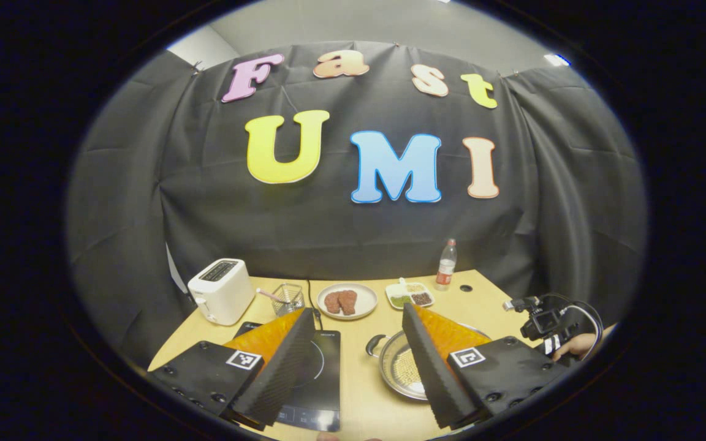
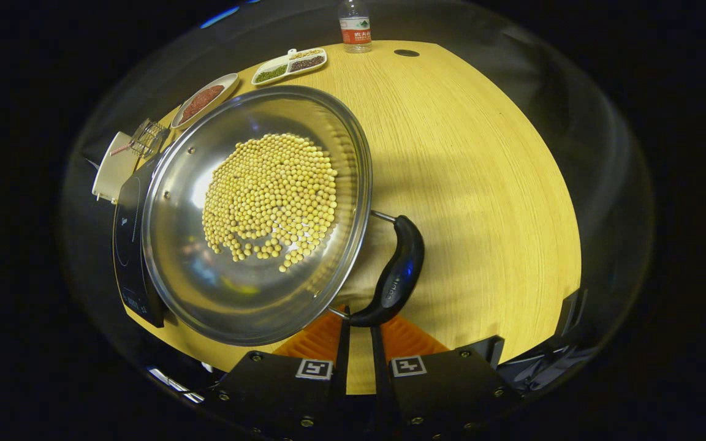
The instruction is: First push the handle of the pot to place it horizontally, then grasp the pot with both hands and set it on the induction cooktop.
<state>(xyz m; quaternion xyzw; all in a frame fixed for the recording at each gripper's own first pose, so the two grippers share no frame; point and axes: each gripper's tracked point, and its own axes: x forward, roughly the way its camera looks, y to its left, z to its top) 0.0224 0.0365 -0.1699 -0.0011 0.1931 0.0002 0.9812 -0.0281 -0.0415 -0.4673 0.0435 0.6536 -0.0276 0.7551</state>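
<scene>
Pot (image 2: 255, 214) rim overlaps cooktop (image 2: 129, 245); right gripper (image 2: 359, 349) fingers nearly together at handle (image 2: 393, 275); left gripper (image 1: 359, 367) fingers spread.

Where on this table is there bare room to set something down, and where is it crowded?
The bare patch is the wood right of the pot and its handle, up to the bottle and grommet hole. The left side is crowded: induction cooktop, toaster, plate of meat and divided dish.

Left hand-held gripper (image 1: 359, 361) fingers spread wide; right hand-held gripper (image 2: 359, 334) fingers nearly closed.
</scene>
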